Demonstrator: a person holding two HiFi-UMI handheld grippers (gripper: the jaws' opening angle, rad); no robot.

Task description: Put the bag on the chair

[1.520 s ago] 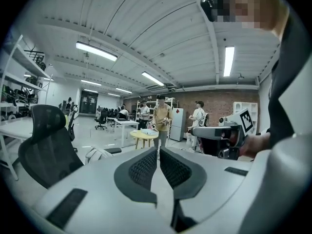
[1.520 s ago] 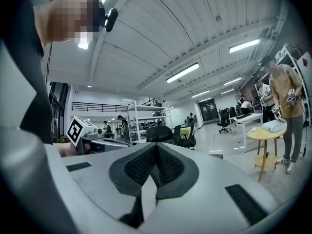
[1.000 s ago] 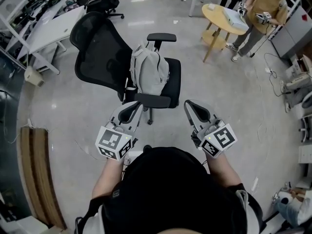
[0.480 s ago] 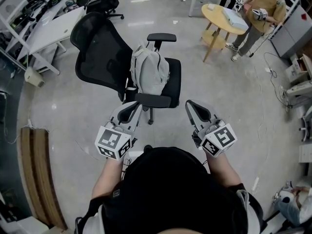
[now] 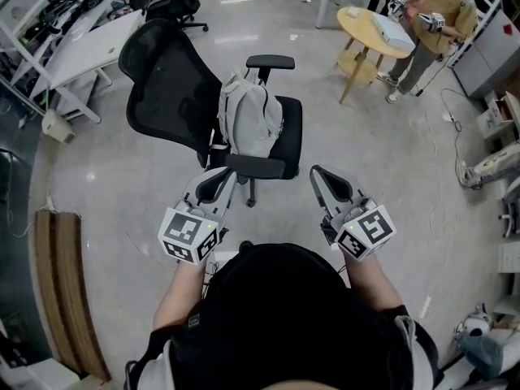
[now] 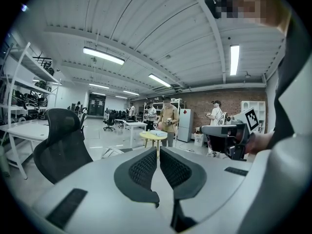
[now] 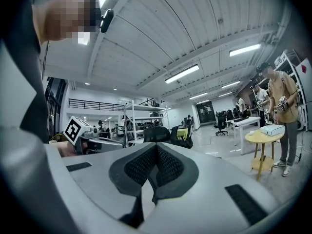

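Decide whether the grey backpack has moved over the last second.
No. The backpack stands at the same place on the chair seat, just beyond the near armrest, as before.

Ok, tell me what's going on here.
A person holds a left gripper and a right gripper side by side in front of a black office chair. Both are shut and empty. The grey backpack already stands upright on the chair's seat, by the backrest. Neither gripper touches it, so the placing looks done.
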